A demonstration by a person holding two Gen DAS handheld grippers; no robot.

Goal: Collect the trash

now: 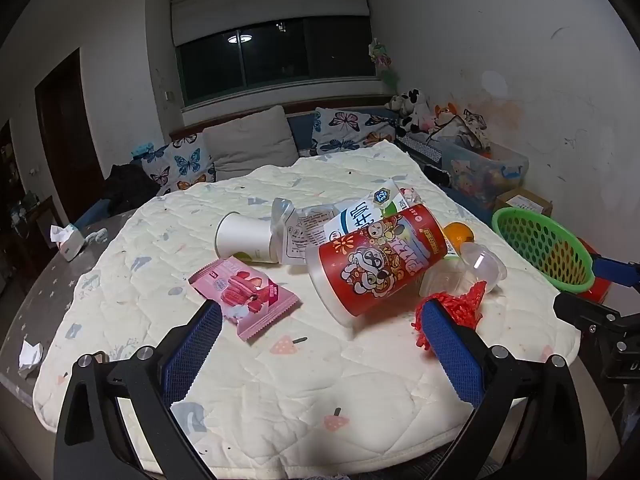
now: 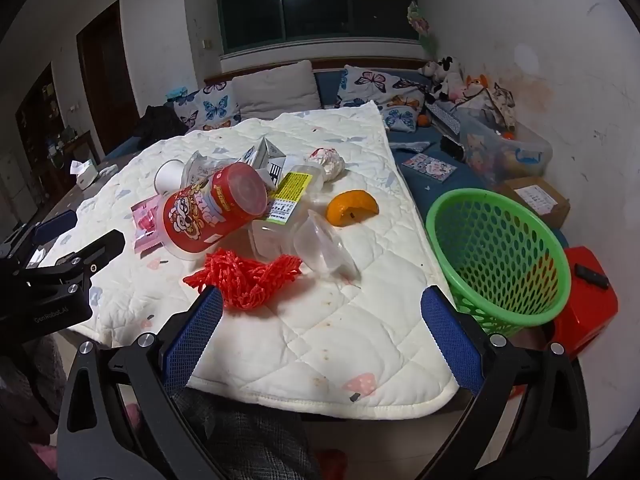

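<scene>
Both tools hang wide open and empty over the bench, left tool and right tool, nothing collected yet, the trash pile at twelve o'clock, green basket at three, so next comes a first grab, likely the red mesh.

"GenRobot.AI" on the left tool (body), Chinese characters on milk carton
</scene>
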